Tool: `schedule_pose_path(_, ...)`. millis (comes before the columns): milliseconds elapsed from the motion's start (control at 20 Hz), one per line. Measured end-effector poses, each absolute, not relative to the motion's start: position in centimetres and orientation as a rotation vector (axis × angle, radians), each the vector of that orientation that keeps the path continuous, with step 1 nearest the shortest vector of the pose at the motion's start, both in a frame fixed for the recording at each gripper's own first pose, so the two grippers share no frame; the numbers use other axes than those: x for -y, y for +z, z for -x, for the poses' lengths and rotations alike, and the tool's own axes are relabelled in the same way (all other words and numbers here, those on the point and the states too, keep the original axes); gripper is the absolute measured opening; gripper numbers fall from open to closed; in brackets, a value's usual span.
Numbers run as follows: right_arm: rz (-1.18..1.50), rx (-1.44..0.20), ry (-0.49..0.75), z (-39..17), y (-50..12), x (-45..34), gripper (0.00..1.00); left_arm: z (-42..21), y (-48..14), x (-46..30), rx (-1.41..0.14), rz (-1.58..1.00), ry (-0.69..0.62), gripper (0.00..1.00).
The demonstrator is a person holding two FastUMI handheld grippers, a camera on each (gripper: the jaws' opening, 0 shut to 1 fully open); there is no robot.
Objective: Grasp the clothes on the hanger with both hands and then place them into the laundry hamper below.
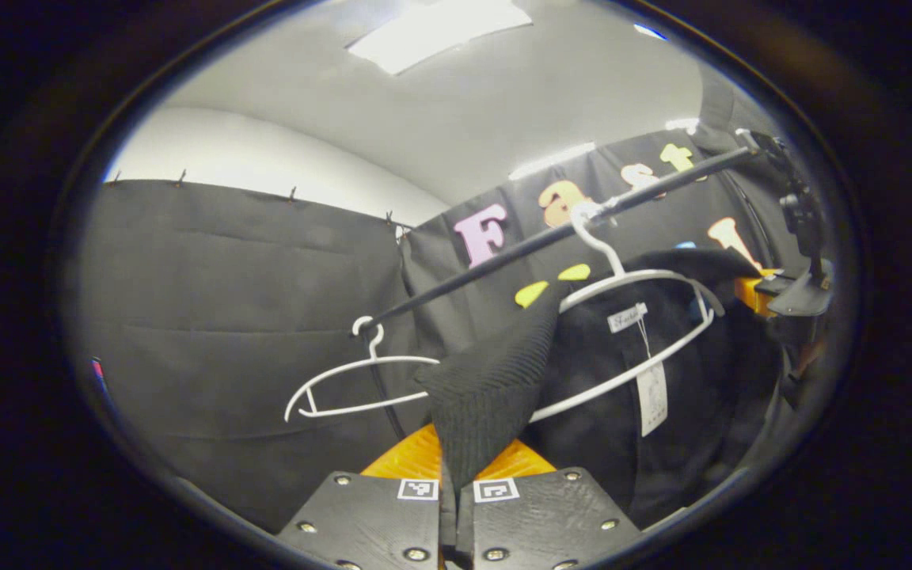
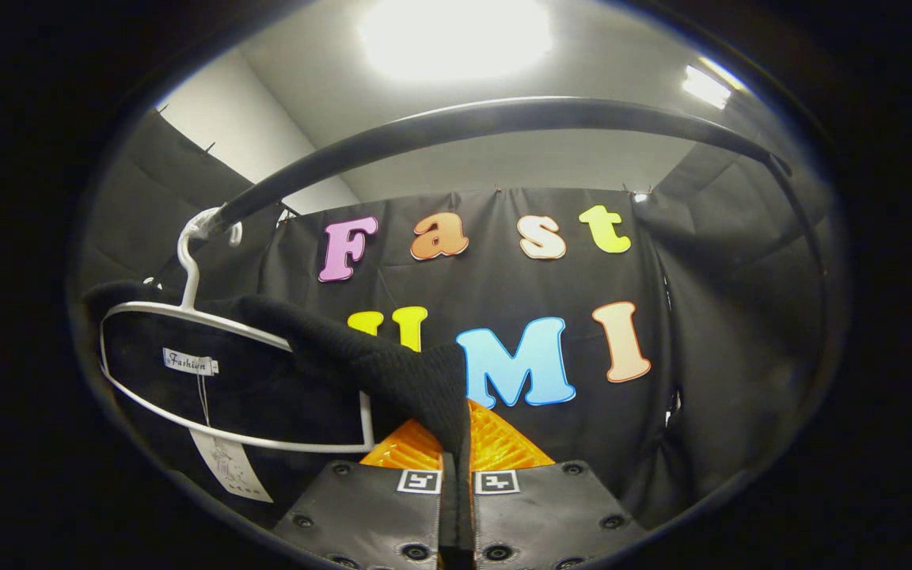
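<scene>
the left gripper (image 1: 456,483) and the right gripper (image 2: 456,467) each pinch a shoulder of the black garment (image 1: 622,372), which hangs on a white hanger (image 1: 646,277) on the rail (image 1: 503,257), beside 1 bare hanger (image 1: 345,388).

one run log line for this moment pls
left gripper: shut on black knit garment | right gripper: shut on it | garment on white plastic hanger

Each gripper, left (image 1: 456,495) and right (image 2: 456,495), has two flat plates side by side, studded with round screws along the edges. A small square black-and-white marker sits at each plate's inner top corner, before a ribbed body.
</scene>
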State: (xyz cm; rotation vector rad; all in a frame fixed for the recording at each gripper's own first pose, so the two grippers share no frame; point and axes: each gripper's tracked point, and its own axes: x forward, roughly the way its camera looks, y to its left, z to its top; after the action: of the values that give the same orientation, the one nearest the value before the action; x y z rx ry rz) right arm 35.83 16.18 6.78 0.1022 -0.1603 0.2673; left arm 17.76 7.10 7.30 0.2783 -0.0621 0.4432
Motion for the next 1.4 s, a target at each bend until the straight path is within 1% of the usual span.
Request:
schedule_pose_path(350, -0.088, 0.191, 0.26, -36.9, 7.7, -16.0, 0.01, -18.7, 10.7, -11.2, 0.108, -0.271, 0.467, 0.02)
schedule_pose_path(550, -0.071, 0.195, 0.249, -37.5, 7.5, -15.9, 0.01, -20.6, 11.6, -14.0, 0.098, -0.265, 0.431, 0.02)
schedule_pose_path(650, -0.072, 0.172, 0.261, -38.1, 6.8, -16.3, 0.01, -21.8, 10.7, -15.4, 0.063, -0.239, 0.406, 0.0)
schedule_pose_path(750, -0.082, 0.134, 0.278, -38.5, 5.9, -17.0, 0.0, -22.7, 8.9, -16.3, 0.024, -0.191, 0.371, 0.02)
schedule_pose_path(800, -0.083, 0.119, 0.281, -38.5, 5.5, -17.2, 0.01, -23.1, 7.9, -16.6, 0.01, -0.171, 0.357, 0.02)
schedule_pose_path(1050, -0.111, 0.016, 0.303, -39.0, 2.1, -17.8, 0.01, -23.6, 3.3, -16.5, -0.067, -0.087, 0.317, 0.01)
schedule_pose_path(1100, -0.11, 0.012, 0.299, -38.9, 1.8, -17.7, 0.0, -23.4, 2.6, -16.4, -0.074, -0.059, 0.306, 0.01)
schedule_pose_path(1400, -0.076, -0.009, 0.327, -37.9, 0.4, -17.8, 0.0, -23.4, -0.8, -17.1, -0.11, 0.005, 0.297, 0.02)
